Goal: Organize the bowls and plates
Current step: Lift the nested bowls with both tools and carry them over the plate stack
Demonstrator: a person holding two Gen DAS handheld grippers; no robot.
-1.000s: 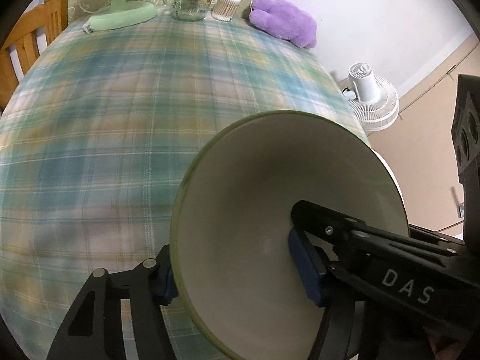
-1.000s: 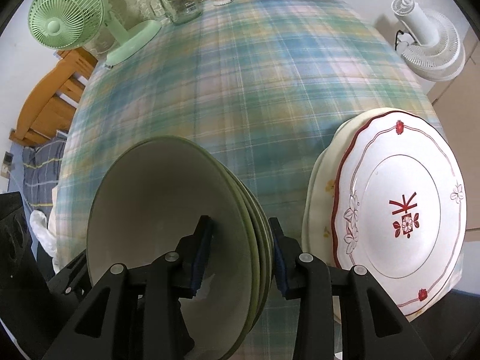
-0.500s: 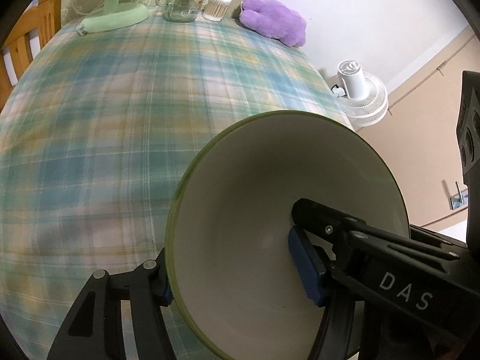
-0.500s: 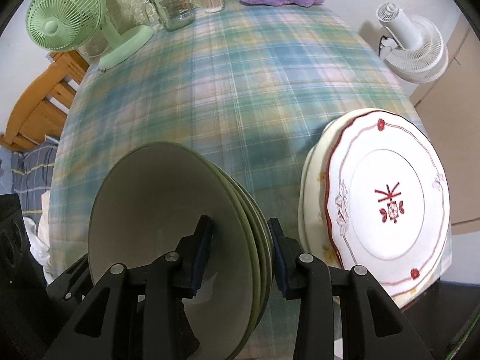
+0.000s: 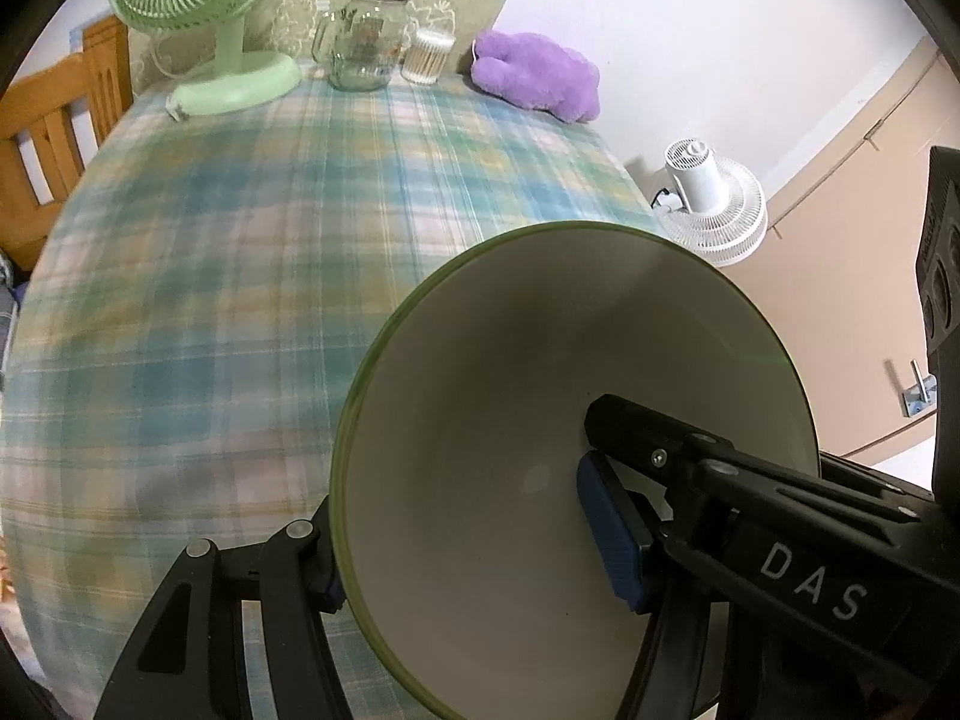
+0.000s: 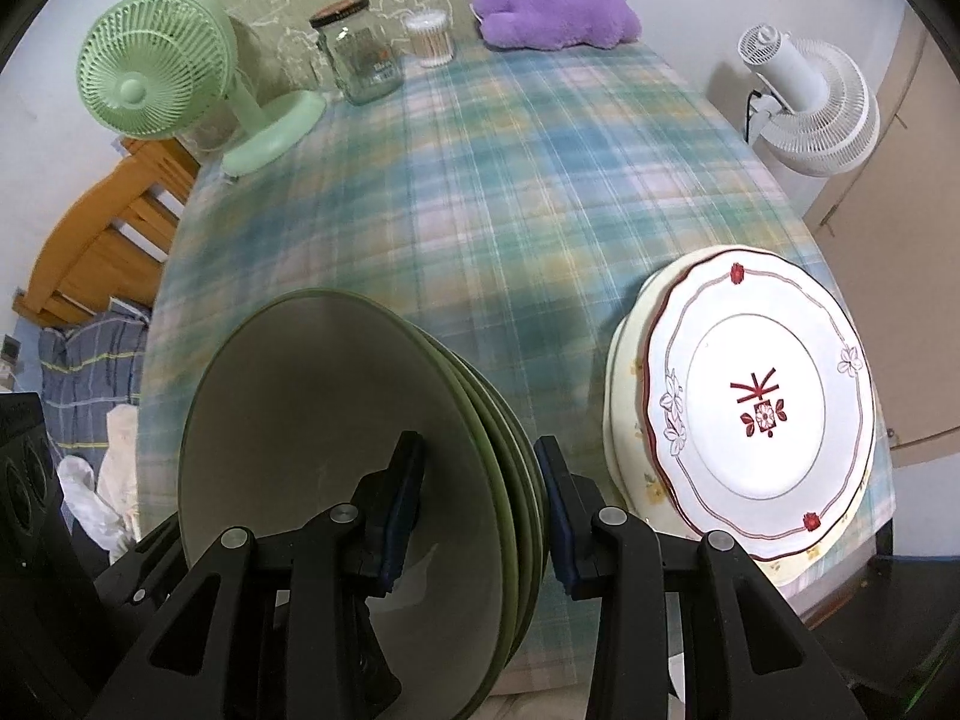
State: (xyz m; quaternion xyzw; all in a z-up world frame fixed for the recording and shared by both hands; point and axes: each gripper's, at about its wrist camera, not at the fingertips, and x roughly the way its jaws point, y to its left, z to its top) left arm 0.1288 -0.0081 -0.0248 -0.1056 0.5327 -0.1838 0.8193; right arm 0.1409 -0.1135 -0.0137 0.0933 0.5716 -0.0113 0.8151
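My left gripper [image 5: 474, 546] is shut on the rim of the stack of green-rimmed bowls [image 5: 540, 432], one pad inside and one outside. In the right wrist view my right gripper [image 6: 480, 498] is shut on the opposite rim of the same nested stack of green bowls [image 6: 312, 408], held tilted above the near table edge. A stack of plates [image 6: 762, 402], topped by a white plate with red flower trim, rests on the plaid tablecloth [image 6: 510, 180] at the near right corner.
At the far edge stand a green desk fan [image 6: 156, 84], a glass jar [image 6: 360, 54], a cotton swab tub [image 6: 429, 36] and a purple plush [image 6: 552, 9]. A white floor fan [image 6: 810, 114] stands right of the table, a wooden chair [image 6: 96, 240] left.
Both grippers with the bowl stack have tilted and risen, so more of the far table edge and wall shows. The plates have not moved.
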